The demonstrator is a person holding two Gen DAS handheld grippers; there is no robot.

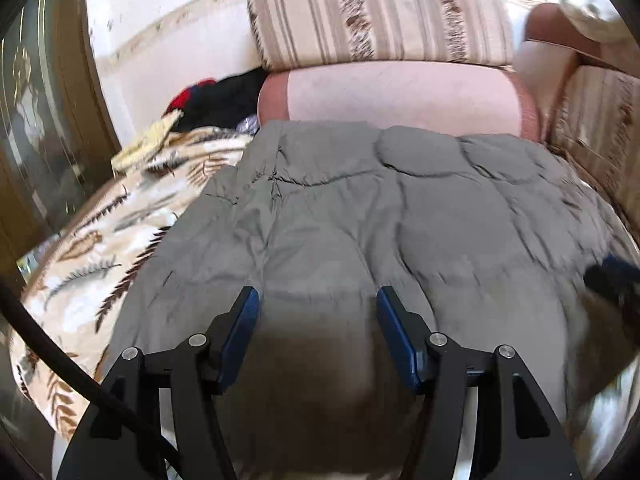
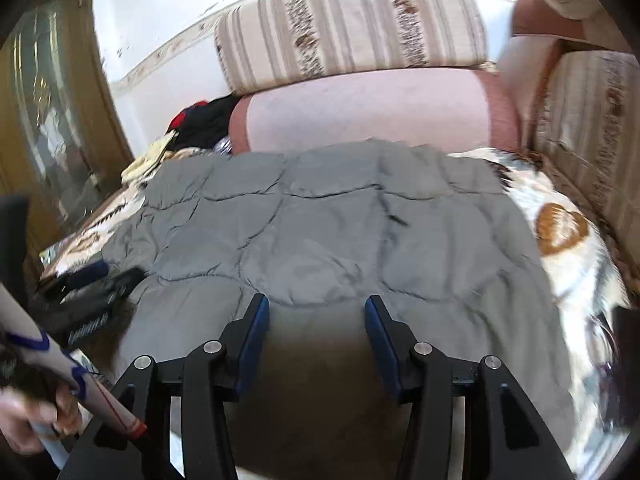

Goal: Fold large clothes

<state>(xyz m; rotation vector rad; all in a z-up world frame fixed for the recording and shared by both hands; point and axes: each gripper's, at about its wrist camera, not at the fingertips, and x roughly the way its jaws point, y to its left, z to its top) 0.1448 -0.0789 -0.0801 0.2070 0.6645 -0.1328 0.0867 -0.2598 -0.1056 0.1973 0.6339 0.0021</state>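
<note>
Patterned bedspread (image 1: 80, 248): my left gripper (image 1: 318, 300) and right gripper (image 2: 317, 308) agape, empty (blurry), next pinch grey quilted coat (image 1: 360, 208) hem.

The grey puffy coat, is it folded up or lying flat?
Lying flat. The grey coat is spread wide over the leafy blanket, its quilted squares all showing. Whether a layer is tucked underneath, the pictures cannot tell.

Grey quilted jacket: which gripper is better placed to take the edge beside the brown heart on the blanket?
Right. The right gripper hangs over the jacket nearer that edge; the left gripper is at the opposite side.
</note>
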